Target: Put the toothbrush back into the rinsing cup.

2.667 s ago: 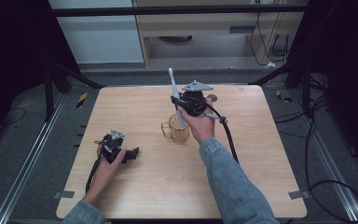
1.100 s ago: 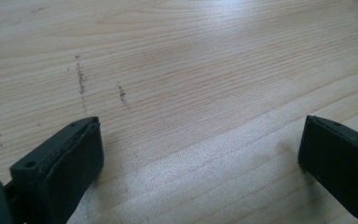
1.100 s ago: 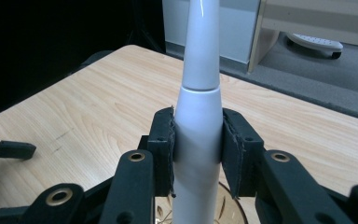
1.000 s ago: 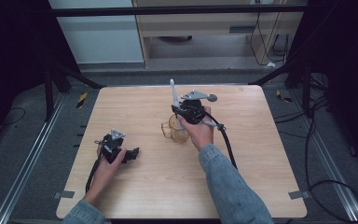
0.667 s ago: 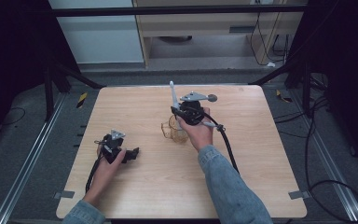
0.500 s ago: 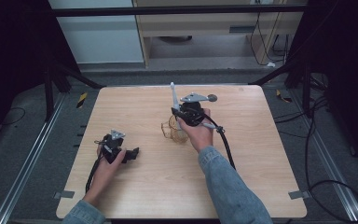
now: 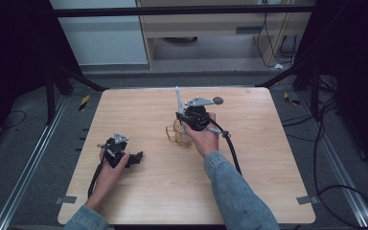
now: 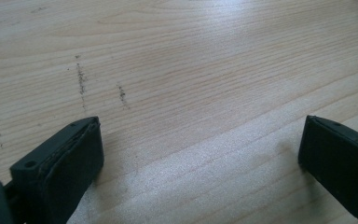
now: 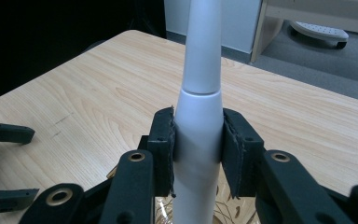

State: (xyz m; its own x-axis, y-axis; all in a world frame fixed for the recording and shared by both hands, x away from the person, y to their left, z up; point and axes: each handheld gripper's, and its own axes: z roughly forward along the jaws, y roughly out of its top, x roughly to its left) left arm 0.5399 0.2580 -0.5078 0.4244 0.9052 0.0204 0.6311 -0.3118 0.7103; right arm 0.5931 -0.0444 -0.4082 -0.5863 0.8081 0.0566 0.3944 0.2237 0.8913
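Electric toothbrush (image 9: 198, 116): white, upright, clamped at its body between the two black pads of the right gripper (image 9: 198, 154); the pads press on both sides of it with no gap. In the high view the toothbrush (image 7: 178, 99) stands at about 12 o'clock from the table's centre, its slim neck rising above the right gripper (image 7: 191, 120), directly over an amber glass cup (image 7: 177, 134) with a patterned wall.

Progress, as a judgement: the pick-up is done and the toothbrush is at the cup; what remains is to seat it fully in the cup and let go. Release has not begun.

The left gripper (image 7: 124, 157) rests on the wooden table (image 7: 139, 201) at about 8 o'clock from centre, well apart from the cup. In the left gripper view its jaws stand wide apart over bare wood (image 8: 191, 84), holding nothing.

Not determinable:
- Whether the toothbrush's lower end is inside the cup, touching its bottom, or above the rim; the gripper and hand cover that junction, and the right gripper view cuts it off at the lower edge.
- The brush head, cut off at the top of the right gripper view and too small in the high view.
- Whether the cup holds anything else.
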